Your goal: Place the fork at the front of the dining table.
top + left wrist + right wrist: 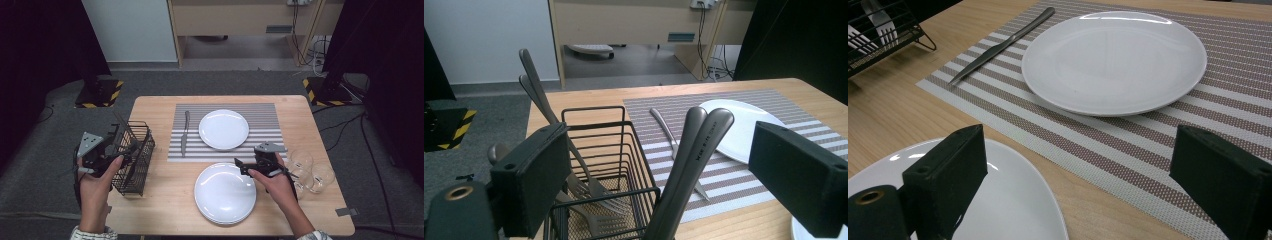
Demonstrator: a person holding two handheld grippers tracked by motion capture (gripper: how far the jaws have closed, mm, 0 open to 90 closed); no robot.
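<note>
Cutlery basket (134, 157): handles stand between left claw's (664, 165) wide-open jaws, ungripped. Knife (185, 132) and plate (223, 129) already beyond it on placemat (260, 114). Right claw (1088, 185) open, empty; fork probably next.

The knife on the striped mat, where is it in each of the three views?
High view: knife lies on the mat's left edge, left of the far plate.
Left gripper view: knife centre, beyond the basket, left of the plate.
Right gripper view: knife upper left, left of the plate.
Shared landmark: that plate.
</note>
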